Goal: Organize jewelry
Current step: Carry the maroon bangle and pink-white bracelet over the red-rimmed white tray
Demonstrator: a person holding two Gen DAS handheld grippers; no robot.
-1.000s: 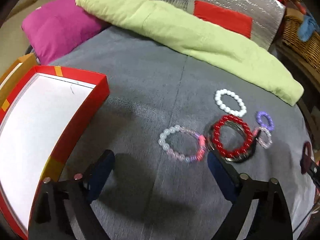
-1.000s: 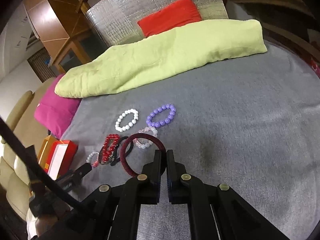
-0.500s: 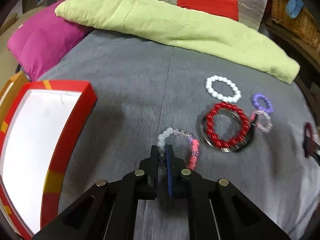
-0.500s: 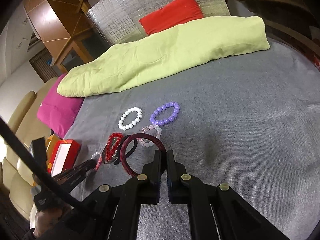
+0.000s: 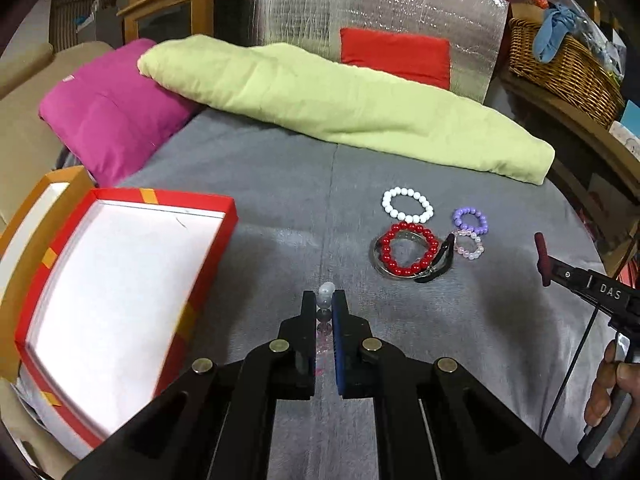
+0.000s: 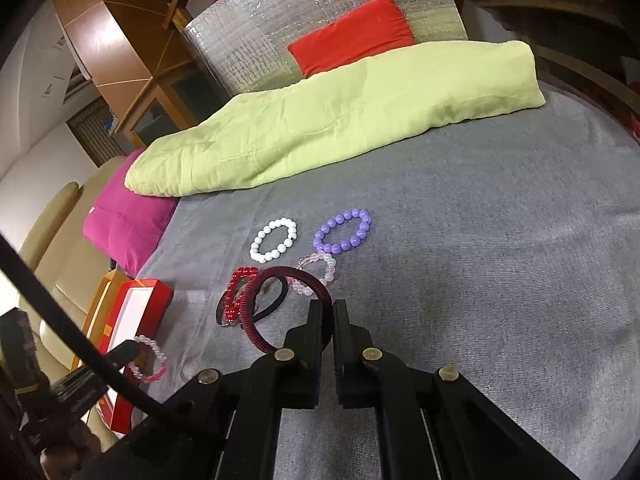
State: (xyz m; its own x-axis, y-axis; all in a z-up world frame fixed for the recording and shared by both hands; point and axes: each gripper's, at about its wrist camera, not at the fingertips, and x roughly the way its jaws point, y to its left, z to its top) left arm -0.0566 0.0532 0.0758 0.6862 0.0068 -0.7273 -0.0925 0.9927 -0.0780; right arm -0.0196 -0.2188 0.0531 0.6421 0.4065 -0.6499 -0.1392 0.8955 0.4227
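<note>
My left gripper (image 5: 325,300) is shut on a pale bead bracelet (image 5: 326,291) with pink beads, lifted off the grey blanket; in the right wrist view the bracelet (image 6: 150,360) hangs from it beside the red box (image 6: 156,300). The box's (image 5: 168,198) white inside is bare. My right gripper (image 6: 333,306) is shut on a dark red ribbed bangle (image 6: 256,312), held tilted just over the pile. On the blanket lie a white bracelet (image 5: 407,205), a red bracelet (image 5: 408,249) on a metal ring, a purple one (image 5: 471,220), a clear pink one (image 5: 469,245) and a black band (image 5: 438,266).
A long green pillow (image 5: 340,108) and a magenta cushion (image 5: 108,116) line the back of the blanket. A silver foil panel (image 5: 400,12) stands behind them, with a wicker basket (image 5: 560,64) at the right. A person's hand (image 5: 608,396) grips the right tool.
My left gripper went from open beside the pale bracelet to shut on it, then rose and drew back with it off the blanket. The right gripper kept still.
</note>
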